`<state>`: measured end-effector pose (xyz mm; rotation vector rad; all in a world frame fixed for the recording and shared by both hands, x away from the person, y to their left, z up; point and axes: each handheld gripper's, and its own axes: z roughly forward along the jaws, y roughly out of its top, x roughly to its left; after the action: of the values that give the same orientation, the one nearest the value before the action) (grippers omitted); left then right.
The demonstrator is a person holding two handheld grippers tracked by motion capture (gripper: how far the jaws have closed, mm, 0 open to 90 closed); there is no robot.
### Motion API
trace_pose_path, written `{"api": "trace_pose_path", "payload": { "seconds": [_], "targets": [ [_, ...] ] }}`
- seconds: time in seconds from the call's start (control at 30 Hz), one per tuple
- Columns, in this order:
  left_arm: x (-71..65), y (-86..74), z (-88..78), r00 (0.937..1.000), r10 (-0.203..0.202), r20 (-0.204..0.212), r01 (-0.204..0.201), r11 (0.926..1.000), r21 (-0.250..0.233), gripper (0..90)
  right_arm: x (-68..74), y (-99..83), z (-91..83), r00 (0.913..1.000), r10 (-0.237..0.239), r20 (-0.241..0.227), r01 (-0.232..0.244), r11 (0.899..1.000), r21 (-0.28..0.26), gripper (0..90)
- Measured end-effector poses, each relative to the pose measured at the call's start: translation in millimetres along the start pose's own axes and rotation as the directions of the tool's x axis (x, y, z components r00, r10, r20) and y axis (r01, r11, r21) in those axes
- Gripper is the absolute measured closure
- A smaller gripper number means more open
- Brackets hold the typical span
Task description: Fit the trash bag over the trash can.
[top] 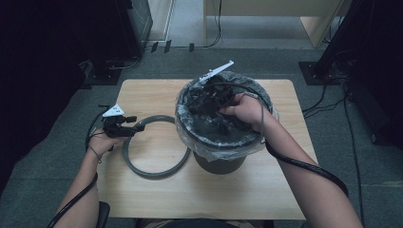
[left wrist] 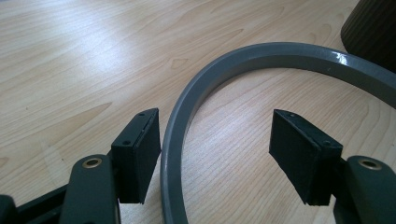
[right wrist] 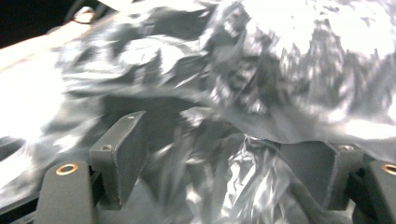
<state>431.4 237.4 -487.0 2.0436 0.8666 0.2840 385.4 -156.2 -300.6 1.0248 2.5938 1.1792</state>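
I see the dark bin (top: pixel 219 159) standing on the right half of the wooden table (top: pixel 157 192), lined with a clear plastic bag (top: pixel 228 148) whose edge is folded out over the rim and hangs crumpled down the near side. My right gripper (top: pixel 209 102) is down inside the mouth of the bin, with the right hand (top: pixel 247 110) over the rim at the far right side. In the right gripper view its 2 jaws stand wide apart, and shiny, wrinkled film of the bag (right wrist: pixel 243 177) bulges up between them; the picture is blurred, and I cannot tell whether either pad presses on the film, so I read it as open with nothing gripped.

Just left of the bin, a grey ring (top: pixel 153 168) lies flat on the table, its right arc touching or almost touching the bin's base. My left gripper (top: pixel 132 125) sits at the ring's upper left arc, held by the left hand (top: pixel 102 142). In the left gripper view the ring (left wrist: pixel 261 56) curves up between the 2 jaws: the left pad (left wrist: pixel 140 154) lies right against the outer side of the ring, while the other pad stands well clear inside the curve, over bare wood. So these jaws are wide open and straddle the ring without clamping it.

A black cable (top: pixel 304 164) trails from the right gripper along the forearm toward the near edge.
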Motion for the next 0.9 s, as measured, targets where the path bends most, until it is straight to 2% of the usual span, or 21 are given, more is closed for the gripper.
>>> {"api": "trace_pose_path", "payload": {
  "seconds": [0.13,0.27,0.43,0.5,0.57,0.63,0.77,0.87,0.9],
  "targets": [
    [-0.5,0.0,0.4,1.0000,-0.001,0.000,0.001,1.0000,0.002,33.1,5.2,-2.6,-18.6,0.9996,-0.012,-0.024,0.012,1.000,-0.011,23.9],
    [-1.5,0.2,0.6,1.0000,0.002,-0.001,-0.002,1.0000,0.004,33.2,8.3,-4.6,-33.7,0.9994,-0.025,-0.025,0.025,1.000,-0.017,23.9],
    [-0.6,-0.7,-0.2,1.0000,-0.003,-0.001,0.003,1.0000,0.003,33.1,8.6,-8.7,-50.0,0.9992,-0.032,-0.026,0.032,0.999,0.000,24.1],
    [-0.6,-0.7,-0.8,1.0000,-0.004,-0.001,0.004,1.0000,0.001,33.1,9.1,-7.9,-54.3,0.9987,-0.047,-0.020,0.047,0.999,-0.011,24.6],
    [-0.6,-0.5,-1.3,1.0000,-0.002,-0.001,0.002,1.0000,-0.002,33.1,10.7,-4.5,-56.6,0.9980,-0.051,-0.037,0.050,0.998,-0.043,24.6],
    [-0.4,-0.5,-1.4,1.0000,-0.004,-0.002,0.004,1.0000,-0.002,33.1,13.4,-0.5,-51.9,0.9964,-0.047,-0.070,0.043,0.997,-0.059,24.7],
    [-0.1,-1.4,-1.5,1.0000,-0.002,-0.003,0.002,1.0000,0.002,33.1,16.3,4.6,-28.2,0.9944,-0.074,-0.075,0.071,0.996,-0.049,24.5],
    [0.9,-2.1,-1.9,1.0000,-0.004,-0.004,0.004,1.0000,0.003,33.2,4.6,4.6,-9.7,0.9970,-0.059,-0.050,0.058,0.998,-0.028,24.5],
    [1.2,-2.3,-1.9,1.0000,-0.006,-0.005,0.006,1.0000,0.002,33.1,-3.8,4.0,-2.4,0.9989,-0.034,-0.034,0.033,0.999,-0.032,24.6]
  ]
}}
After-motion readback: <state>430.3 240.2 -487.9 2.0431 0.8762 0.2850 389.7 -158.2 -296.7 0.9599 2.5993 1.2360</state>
